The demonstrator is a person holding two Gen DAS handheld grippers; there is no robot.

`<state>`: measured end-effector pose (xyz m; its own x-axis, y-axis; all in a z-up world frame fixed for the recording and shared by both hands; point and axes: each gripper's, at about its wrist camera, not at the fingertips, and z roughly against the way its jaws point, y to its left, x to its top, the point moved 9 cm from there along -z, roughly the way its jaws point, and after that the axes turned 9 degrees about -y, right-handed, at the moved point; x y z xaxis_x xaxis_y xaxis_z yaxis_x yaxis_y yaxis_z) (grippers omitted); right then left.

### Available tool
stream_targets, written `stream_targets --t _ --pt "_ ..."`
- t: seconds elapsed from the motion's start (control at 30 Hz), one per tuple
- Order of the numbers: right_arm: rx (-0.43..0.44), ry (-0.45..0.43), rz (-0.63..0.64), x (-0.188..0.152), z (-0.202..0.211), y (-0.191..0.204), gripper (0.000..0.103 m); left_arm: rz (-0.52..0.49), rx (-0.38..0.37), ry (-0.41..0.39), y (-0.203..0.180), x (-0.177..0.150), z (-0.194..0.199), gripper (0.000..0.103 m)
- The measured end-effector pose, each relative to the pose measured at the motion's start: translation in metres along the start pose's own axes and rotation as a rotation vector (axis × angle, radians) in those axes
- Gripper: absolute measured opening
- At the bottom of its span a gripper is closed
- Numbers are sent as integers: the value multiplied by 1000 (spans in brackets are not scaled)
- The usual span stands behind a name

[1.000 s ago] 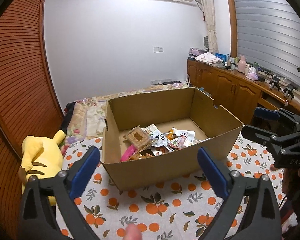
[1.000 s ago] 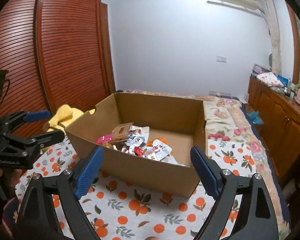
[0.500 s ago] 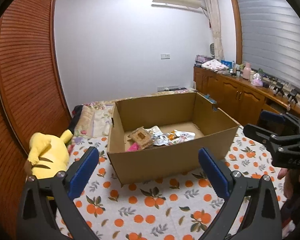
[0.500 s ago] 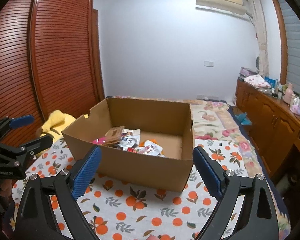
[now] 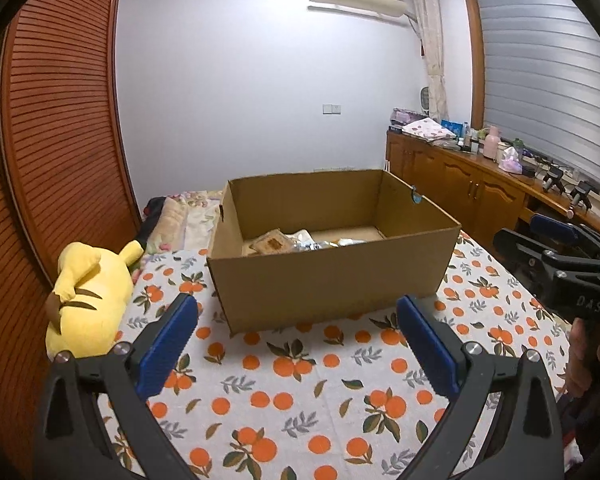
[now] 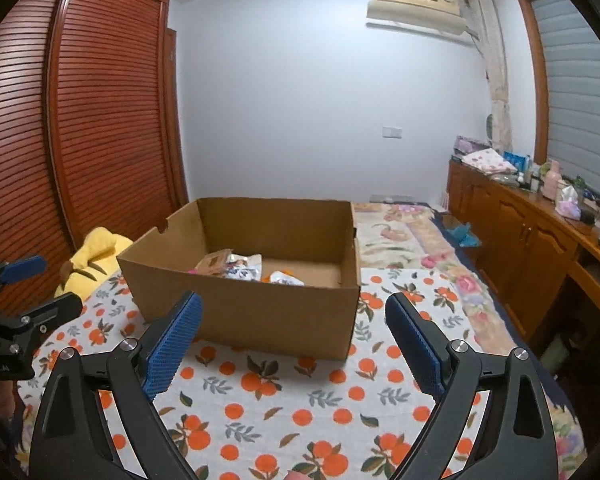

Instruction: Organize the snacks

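Note:
An open cardboard box (image 5: 332, 284) stands on an orange-print cloth (image 5: 300, 392). Several snack packets (image 5: 296, 240) lie on its floor, among them a brown square one (image 5: 272, 242); the near wall hides most. In the right wrist view the box (image 6: 256, 312) holds the same packets (image 6: 240, 266). My left gripper (image 5: 296, 336) is open and empty, short of the box's near wall. My right gripper (image 6: 294, 336) is open and empty, also in front of the box. Each gripper shows at the other view's edge: the right one (image 5: 560, 264) and the left one (image 6: 20, 300).
A yellow plush toy (image 5: 90, 292) lies left of the box by the slatted wooden wardrobe (image 5: 52, 152). A floral quilt (image 6: 400, 232) covers the bed behind. A wooden cabinet (image 5: 460, 188) with bottles and clutter runs along the right wall.
Both grippers have pulled back and dropped lower, away from the box. The box looks smaller and its near wall now hides most of the snacks. Both stay open.

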<state>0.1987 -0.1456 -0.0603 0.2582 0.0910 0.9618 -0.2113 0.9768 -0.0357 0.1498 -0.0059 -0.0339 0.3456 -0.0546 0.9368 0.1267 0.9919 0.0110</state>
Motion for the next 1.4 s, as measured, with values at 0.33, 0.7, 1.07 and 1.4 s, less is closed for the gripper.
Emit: stream_targets --t 0.33,0.7,1.07,1.4 --pt "-19 2 -5 -13 11 -5 95 8 21 -1 1 -11 1 101" --pt "-21 7 7 -22 10 -2 95 13 26 0 3 -14 1 101" --pt "-18 8 3 -23 10 -3 95 15 27 -8 3 -12 6 101" --pt "-16 7 3 -24 10 -3 95 16 27 -8 3 -12 6 101"
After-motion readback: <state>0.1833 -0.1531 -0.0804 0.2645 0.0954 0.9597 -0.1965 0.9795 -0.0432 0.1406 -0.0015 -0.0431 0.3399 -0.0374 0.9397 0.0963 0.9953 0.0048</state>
